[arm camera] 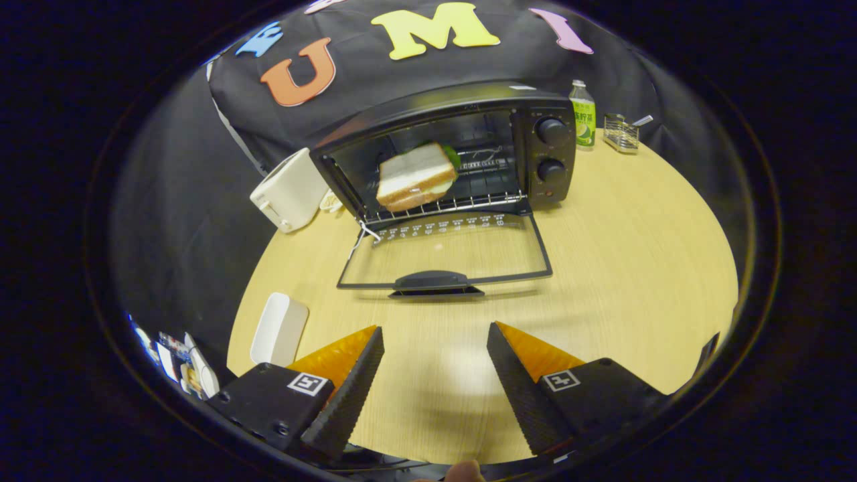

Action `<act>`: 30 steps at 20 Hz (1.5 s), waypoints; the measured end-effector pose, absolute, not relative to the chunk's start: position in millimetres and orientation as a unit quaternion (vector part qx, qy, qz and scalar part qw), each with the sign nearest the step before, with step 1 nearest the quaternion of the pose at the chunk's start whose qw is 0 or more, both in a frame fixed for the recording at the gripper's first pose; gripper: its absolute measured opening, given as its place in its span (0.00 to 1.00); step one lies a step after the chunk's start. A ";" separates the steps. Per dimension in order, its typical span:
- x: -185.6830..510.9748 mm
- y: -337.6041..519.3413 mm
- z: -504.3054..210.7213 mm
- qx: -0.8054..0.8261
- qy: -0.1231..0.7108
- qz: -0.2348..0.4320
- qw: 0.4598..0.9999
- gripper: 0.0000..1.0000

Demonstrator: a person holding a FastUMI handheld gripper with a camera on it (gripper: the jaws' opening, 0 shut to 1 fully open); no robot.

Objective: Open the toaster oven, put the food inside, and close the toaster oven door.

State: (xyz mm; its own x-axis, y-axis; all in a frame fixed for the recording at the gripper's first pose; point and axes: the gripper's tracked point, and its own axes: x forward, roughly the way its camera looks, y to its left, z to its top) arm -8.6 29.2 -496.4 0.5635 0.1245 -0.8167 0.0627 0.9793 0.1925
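Toaster oven (pixel 469 144) on the round wooden desk (pixel 636 254), its glass door (pixel 445 251) folded down flat onto the desk beyond the tongs (pixel 435 365), and a sandwich (pixel 415 175) lying on the wire rack (pixel 445 204) inside the open cavity. The tongs are released, fingers spread wide with nothing between them, hovering over bare desk well short of the door handle (pixel 434 280). A white toaster (pixel 289 191) stands left of the oven, a green-labelled bottle (pixel 582 114) and a small wire holder (pixel 620 132) to its right, and a white tray (pixel 280 329) near the left finger.
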 end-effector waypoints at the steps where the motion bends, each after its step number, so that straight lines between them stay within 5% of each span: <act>1: -6.7 27.6 -504.5 0.097 0.471 0.014 0.877 1.00; 16: 45.3 2.4 -566.4 0.000 0.477 -0.027 0.878 1.00; 30: 50.9 8.6 -517.1 -0.019 0.436 -0.005 0.900 1.00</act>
State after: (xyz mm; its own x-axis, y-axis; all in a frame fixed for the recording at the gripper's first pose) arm 50.9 8.6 -517.1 0.6198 -0.0255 -0.7843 -0.0073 0.9992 -0.0382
